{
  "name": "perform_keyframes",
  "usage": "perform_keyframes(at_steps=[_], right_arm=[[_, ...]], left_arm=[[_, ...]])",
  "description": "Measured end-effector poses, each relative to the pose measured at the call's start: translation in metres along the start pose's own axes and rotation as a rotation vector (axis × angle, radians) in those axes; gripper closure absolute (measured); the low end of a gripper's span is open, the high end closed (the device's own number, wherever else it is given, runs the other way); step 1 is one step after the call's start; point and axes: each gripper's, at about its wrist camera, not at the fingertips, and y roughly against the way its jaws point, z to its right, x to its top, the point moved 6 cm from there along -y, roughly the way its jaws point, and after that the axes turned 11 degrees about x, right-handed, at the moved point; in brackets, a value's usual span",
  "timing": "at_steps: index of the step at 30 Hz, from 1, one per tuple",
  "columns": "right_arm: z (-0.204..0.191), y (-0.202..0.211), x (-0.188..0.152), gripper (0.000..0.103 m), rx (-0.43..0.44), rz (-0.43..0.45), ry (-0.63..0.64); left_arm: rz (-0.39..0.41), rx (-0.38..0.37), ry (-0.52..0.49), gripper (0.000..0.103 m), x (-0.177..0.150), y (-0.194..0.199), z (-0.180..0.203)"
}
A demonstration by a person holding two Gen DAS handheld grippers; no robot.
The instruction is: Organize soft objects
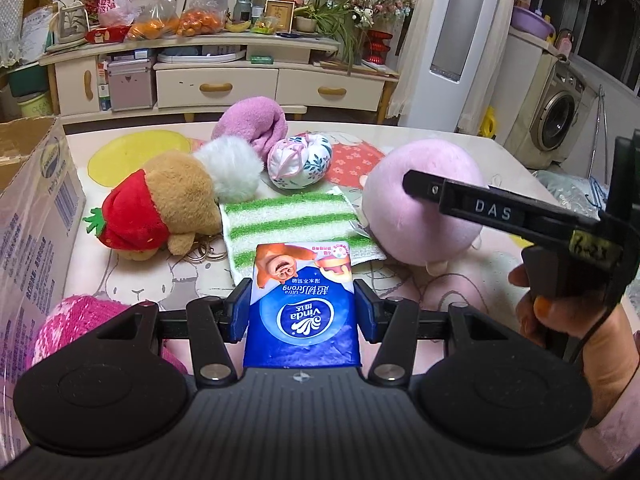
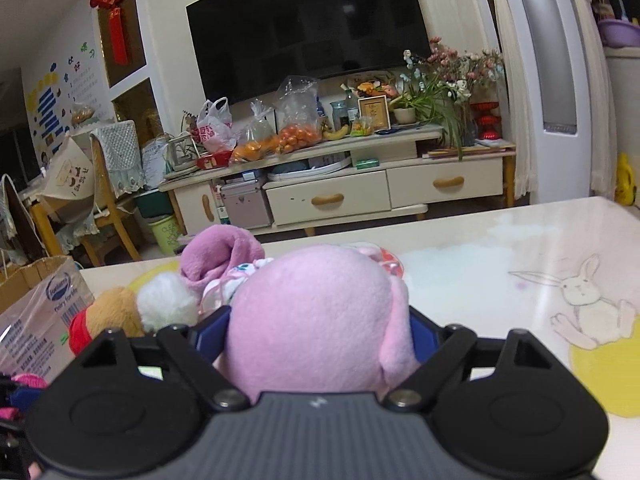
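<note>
My left gripper (image 1: 302,308) is shut on a blue tissue pack (image 1: 302,304), with both blue pads pressed against its sides just above the table. A round pink plush (image 1: 420,204) sits at the right of the table. My right gripper (image 2: 320,330) straddles this pink plush (image 2: 316,320), which fills the gap between the pads and touches both. One black finger (image 1: 472,204) of the right gripper crosses the plush in the left wrist view. A strawberry-hooded bear (image 1: 160,208), a white fluffy ball (image 1: 232,168), a purple cloth (image 1: 252,124), a floral bundle (image 1: 300,160) and a green-striped cloth (image 1: 296,220) lie behind the pack.
An open cardboard box (image 1: 36,208) stands at the table's left edge, with a pink knitted item (image 1: 76,328) beside it. A person's hand (image 1: 560,320) holds the right gripper's handle. The table (image 2: 480,248) has a rabbit-print cover. A TV cabinet stands beyond the far edge.
</note>
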Motion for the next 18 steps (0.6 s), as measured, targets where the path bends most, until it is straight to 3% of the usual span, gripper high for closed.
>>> perform_keyframes(at_steps=[18], right_arm=[[-0.038, 0.037, -0.017, 0.016, -0.065, -0.007, 0.034]], left_arm=[[0.034, -0.029, 0.0, 0.04, 0.003, 0.014, -0.008]])
